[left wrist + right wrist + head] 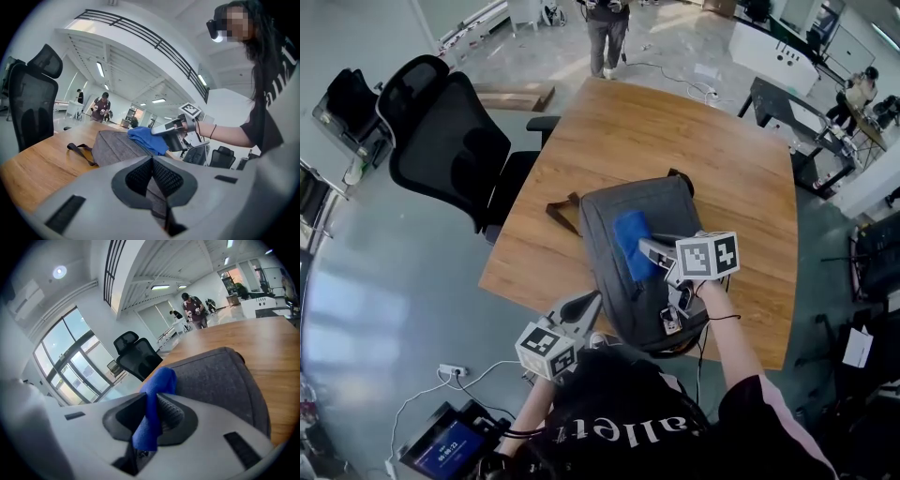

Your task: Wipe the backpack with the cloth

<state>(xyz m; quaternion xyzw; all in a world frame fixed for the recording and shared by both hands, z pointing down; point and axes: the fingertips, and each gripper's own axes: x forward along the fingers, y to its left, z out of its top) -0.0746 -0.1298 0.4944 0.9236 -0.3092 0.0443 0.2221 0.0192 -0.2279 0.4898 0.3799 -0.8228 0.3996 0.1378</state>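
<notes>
A grey backpack (623,211) lies flat on the wooden table (675,141), with a dark strap (562,213) trailing off its left side. My right gripper (651,249) is shut on a blue cloth (633,242) and holds it down on the middle of the backpack (220,376). The cloth (152,408) hangs pinched between the jaws in the right gripper view. My left gripper (589,306) is shut with nothing in it, near the table's front edge by the backpack's lower left corner (112,145). From the left gripper view the cloth (147,138) and right gripper (161,131) show above the bag.
A black office chair (450,141) stands at the table's left. A person (607,33) stands beyond the far end. Small items (673,314) lie on the backpack's near end. Desks and equipment (787,103) fill the right side of the room.
</notes>
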